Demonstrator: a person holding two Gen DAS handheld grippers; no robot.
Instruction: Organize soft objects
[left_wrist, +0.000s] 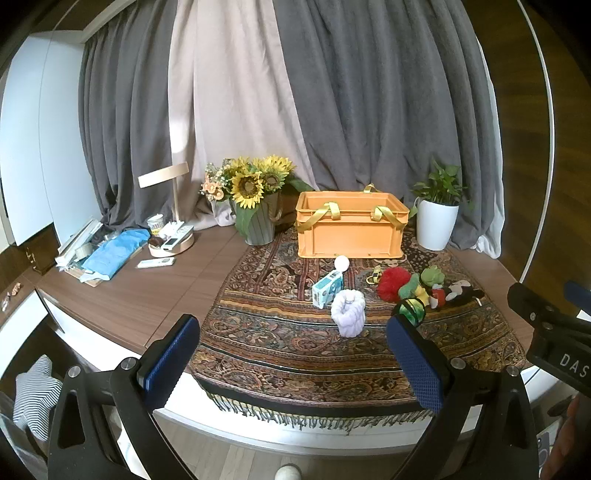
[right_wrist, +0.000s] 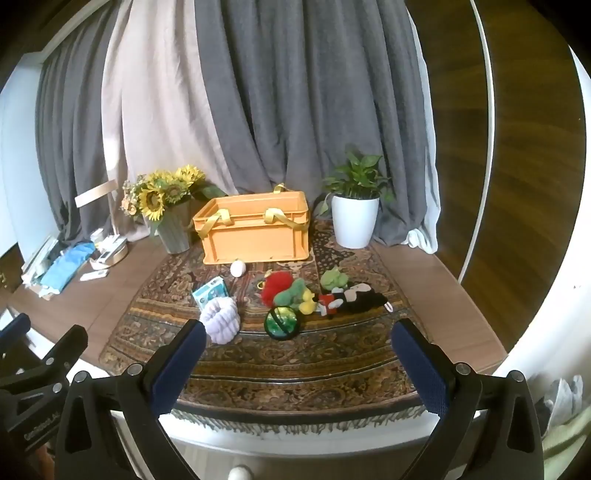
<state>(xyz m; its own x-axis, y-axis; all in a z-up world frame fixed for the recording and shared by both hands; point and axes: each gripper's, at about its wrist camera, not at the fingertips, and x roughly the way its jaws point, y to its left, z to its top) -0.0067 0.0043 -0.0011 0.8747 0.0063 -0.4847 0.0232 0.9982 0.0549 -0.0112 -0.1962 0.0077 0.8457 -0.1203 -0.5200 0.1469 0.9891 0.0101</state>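
Note:
An orange crate (left_wrist: 351, 230) (right_wrist: 255, 230) with yellow straps stands at the back of a patterned rug (left_wrist: 295, 347) (right_wrist: 295, 362). In front of it lie a lilac knotted cushion (left_wrist: 348, 313) (right_wrist: 221, 320), a red pompom (left_wrist: 393, 282) (right_wrist: 275, 286), a green plush (left_wrist: 430, 275) (right_wrist: 333, 278), a black mouse plush (left_wrist: 460, 290) (right_wrist: 354, 297), a green disc toy (right_wrist: 282, 323) (left_wrist: 410, 309), a white ball (left_wrist: 341, 263) (right_wrist: 237, 268) and a blue-white box (left_wrist: 327, 289) (right_wrist: 210, 291). My left gripper (left_wrist: 291, 360) and right gripper (right_wrist: 297, 363) are open and empty, above the rug's front edge.
Sunflowers in a grey pot (left_wrist: 255, 199) (right_wrist: 173, 225) stand left of the crate. A white potted plant (left_wrist: 437, 218) (right_wrist: 354, 218) stands right. A lamp (left_wrist: 164, 175), remotes and blue cloth (left_wrist: 114, 253) clutter the far left. Curtains hang behind.

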